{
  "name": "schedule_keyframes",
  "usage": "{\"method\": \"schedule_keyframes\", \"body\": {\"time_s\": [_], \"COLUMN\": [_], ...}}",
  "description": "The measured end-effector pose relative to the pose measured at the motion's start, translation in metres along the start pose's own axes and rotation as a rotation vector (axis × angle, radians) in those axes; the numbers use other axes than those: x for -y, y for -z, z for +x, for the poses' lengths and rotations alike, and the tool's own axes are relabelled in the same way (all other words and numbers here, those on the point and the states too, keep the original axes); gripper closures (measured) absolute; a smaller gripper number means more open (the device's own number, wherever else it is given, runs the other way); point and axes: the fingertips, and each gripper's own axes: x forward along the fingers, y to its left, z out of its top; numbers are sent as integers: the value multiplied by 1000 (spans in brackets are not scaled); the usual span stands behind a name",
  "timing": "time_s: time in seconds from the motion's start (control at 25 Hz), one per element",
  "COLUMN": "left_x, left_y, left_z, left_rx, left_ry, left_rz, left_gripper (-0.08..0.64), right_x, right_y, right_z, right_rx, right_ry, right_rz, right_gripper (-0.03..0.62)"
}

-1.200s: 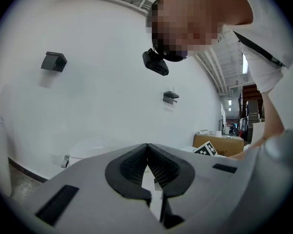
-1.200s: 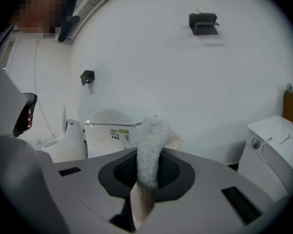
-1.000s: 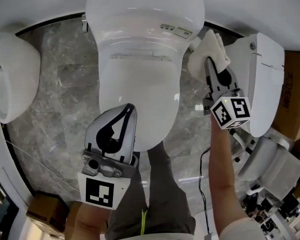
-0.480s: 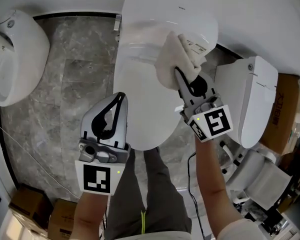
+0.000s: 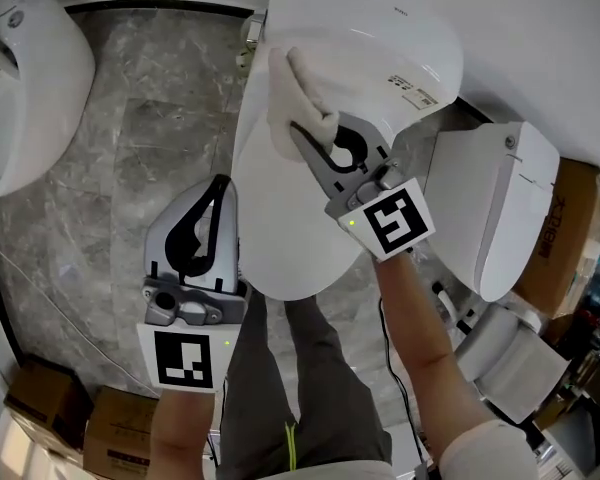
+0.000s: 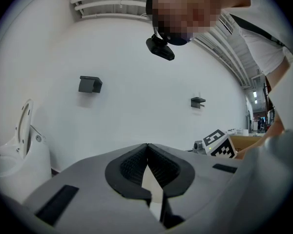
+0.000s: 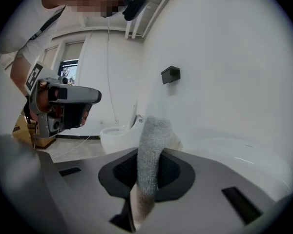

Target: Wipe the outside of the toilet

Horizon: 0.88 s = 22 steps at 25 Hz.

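The white toilet (image 5: 310, 208) stands at the middle of the head view with its lid down. My right gripper (image 5: 298, 133) is shut on a white cloth (image 5: 295, 83), and the cloth rests on the back part of the lid near the tank (image 5: 380, 18). In the right gripper view the grey-white cloth (image 7: 151, 150) sticks up from between the jaws, with the toilet's white surface (image 7: 234, 155) beside it. My left gripper (image 5: 220, 186) is shut and empty; it hovers beside the toilet's left edge. Its pads (image 6: 147, 150) meet with nothing between them.
A second white fixture (image 5: 30, 88) sits at the upper left and a third one (image 5: 495, 208) at the right. Cardboard boxes (image 5: 50, 408) lie at the lower left on the grey marble floor (image 5: 130, 168). The person's legs (image 5: 290, 388) are below the bowl.
My right gripper has carried the cloth leftward, from beside the tank's right side onto the toilet lid. The left gripper stays shut and has shifted slightly left.
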Motion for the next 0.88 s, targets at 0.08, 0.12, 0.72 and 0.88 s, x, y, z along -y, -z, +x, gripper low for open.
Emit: {"method": "schedule_keyframes", "body": {"time_s": [0.08,0.12,0.72,0.88], "left_x": [-10,-15,-41,-39], "left_y": [7,11,31,33], "left_z": [1,2,19,25], "left_rx": [-8,-13,-45,-53], "left_ry": [-14,-23,-86,-80], "left_rz": [-1,-3,-29,-25], "left_gripper": [543,543,543,543], "right_x": [-4,-6,33,49], "right_y": [8,13,76,86], "right_z": [18,27,106,108], "right_rx": [-31,-50,-191,-212], "right_ry": [-46,-71,-64,2], "right_rz": [-52,-82,-147,-119], "right_gripper": [522,522,522,522]}}
